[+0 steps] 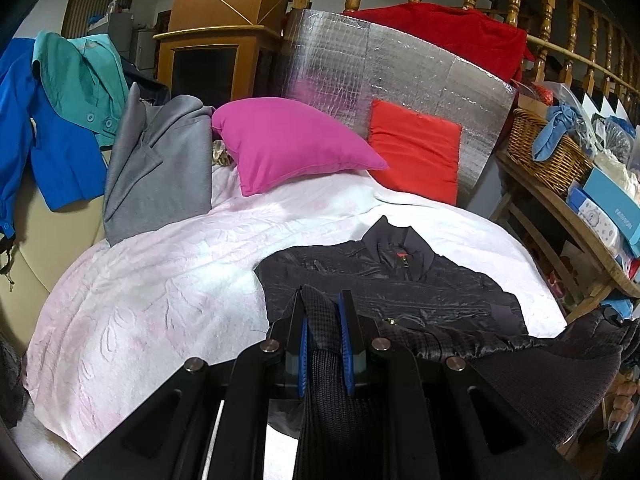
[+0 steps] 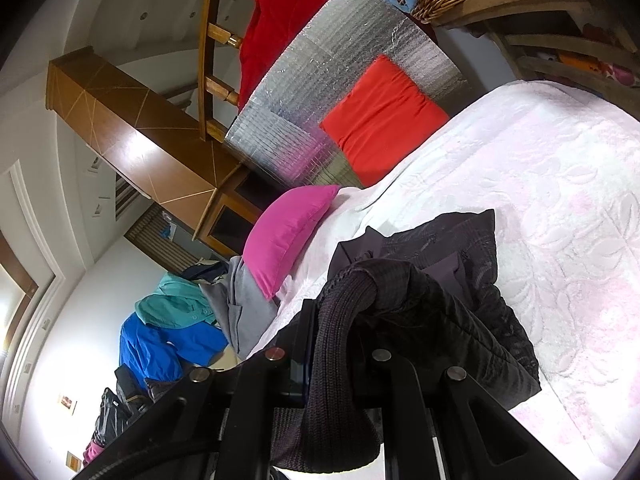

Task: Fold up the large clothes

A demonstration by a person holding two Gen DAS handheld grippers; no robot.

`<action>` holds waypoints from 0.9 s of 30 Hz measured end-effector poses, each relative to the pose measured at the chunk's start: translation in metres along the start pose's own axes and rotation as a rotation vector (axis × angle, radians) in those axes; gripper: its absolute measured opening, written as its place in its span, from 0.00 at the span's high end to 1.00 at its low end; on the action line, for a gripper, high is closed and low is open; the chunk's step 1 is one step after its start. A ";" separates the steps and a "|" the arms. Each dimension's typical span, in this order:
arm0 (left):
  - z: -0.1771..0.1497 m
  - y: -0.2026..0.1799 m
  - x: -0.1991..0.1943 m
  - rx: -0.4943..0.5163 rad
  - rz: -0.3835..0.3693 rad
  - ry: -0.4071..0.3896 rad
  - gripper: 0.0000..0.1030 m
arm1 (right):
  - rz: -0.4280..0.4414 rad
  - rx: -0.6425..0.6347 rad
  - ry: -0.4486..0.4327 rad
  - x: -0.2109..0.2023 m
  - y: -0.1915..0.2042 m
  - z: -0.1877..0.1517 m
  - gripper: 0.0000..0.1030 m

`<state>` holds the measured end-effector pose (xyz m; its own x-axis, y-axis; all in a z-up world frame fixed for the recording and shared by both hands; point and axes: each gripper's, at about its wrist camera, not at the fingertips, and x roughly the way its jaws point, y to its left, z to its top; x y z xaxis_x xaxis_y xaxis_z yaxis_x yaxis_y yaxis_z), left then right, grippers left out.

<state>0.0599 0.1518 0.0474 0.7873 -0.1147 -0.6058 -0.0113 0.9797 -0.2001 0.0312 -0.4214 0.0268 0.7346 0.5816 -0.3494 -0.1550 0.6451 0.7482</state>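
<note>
Now, going from left to right in the left wrist view, a blue jacket [image 1: 48, 152] and a teal jacket [image 1: 84, 88] hang at about 9 o'clock, and a grey garment [image 1: 160, 168] leans just beside them at the edge of the bed. A pink pillow [image 1: 288, 140] sits near 12 o'clock on the white bedspread [image 1: 160, 288], and an orange cushion [image 1: 416, 148] stands to its right against a silver foil board [image 1: 400, 68]. A wicker basket [image 1: 544, 156] is on a wooden shelf at about 2 o'clock. The dark jacket [image 1: 384, 280] lies on the bedspread, a little right of the centre, with its collar away from the camera and its lower hem lifted toward the camera. The left gripper [image 1: 323, 320] is at 6 o'clock and is clenched on the ribbed knit hem of this jacket, which passes between its blue pads [image 1: 344, 344]. In the right wrist view, which is rolled strongly to one side, the pink pillow [image 2: 288, 236] is near the centre and the dark jacket [image 2: 452, 280] is bunched up at about 5 o'clock on the white bedspread [image 2: 560, 200]. The right gripper [image 2: 344, 320] at 6 o'clock is also clenched on the ribbed hem, and the knit cloth drapes over it and hides its fingertips.
</note>
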 end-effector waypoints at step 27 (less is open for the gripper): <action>0.012 -0.003 0.036 0.003 0.035 0.025 0.86 | -0.020 -0.006 0.010 0.026 -0.004 0.015 0.88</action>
<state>0.0958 0.1465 0.0356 0.7708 -0.0842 -0.6315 -0.0370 0.9836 -0.1764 0.0613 -0.4164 0.0234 0.7311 0.5732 -0.3700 -0.1442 0.6599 0.7374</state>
